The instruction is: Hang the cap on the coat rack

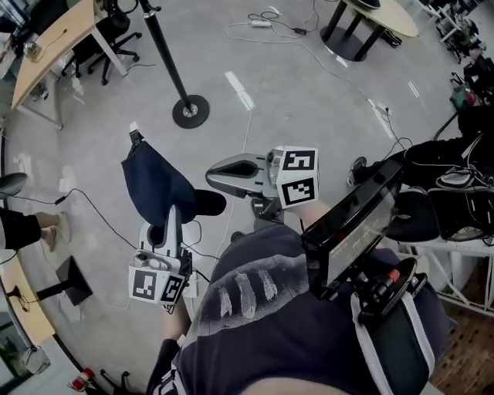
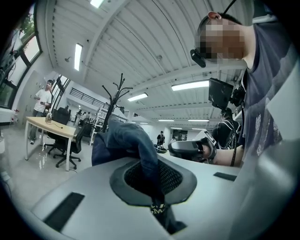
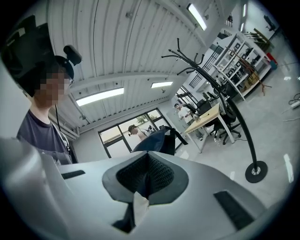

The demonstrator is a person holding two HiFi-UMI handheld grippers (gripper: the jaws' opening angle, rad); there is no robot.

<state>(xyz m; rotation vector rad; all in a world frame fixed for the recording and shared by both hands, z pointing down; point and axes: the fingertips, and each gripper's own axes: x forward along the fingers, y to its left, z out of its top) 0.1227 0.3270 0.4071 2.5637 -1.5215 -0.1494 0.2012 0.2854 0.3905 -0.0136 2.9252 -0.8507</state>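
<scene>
Fingers (image 1: 174, 228) of my left gripper (image 1: 173, 211) pinch the navy cap (image 1: 154, 185) in the head view, my right gripper (image 1: 213, 176) beside it, coat rack (image 1: 171, 68) beyond. Left gripper view: cap cloth clamped between my 2 fingers. Right gripper view: cap's tagged edge clamped likewise.

Grey polished floor (image 1: 309, 116), mostly cable clutter. Coat rack (image 1: 171, 62) stands on its round base (image 1: 191, 111), upper middle. White tape strips (image 1: 239, 90) just beside it. Power strip (image 1: 261, 23) at the far edge, white cable (image 1: 248, 127) trailing toward the near side. Black cable (image 1: 99, 204) snakes at left, near a black foot plate (image 1: 73, 279). Desk (image 1: 54, 42) and office chair (image 1: 116, 35) far left, round table pedestal (image 1: 351, 42) far right
</scene>
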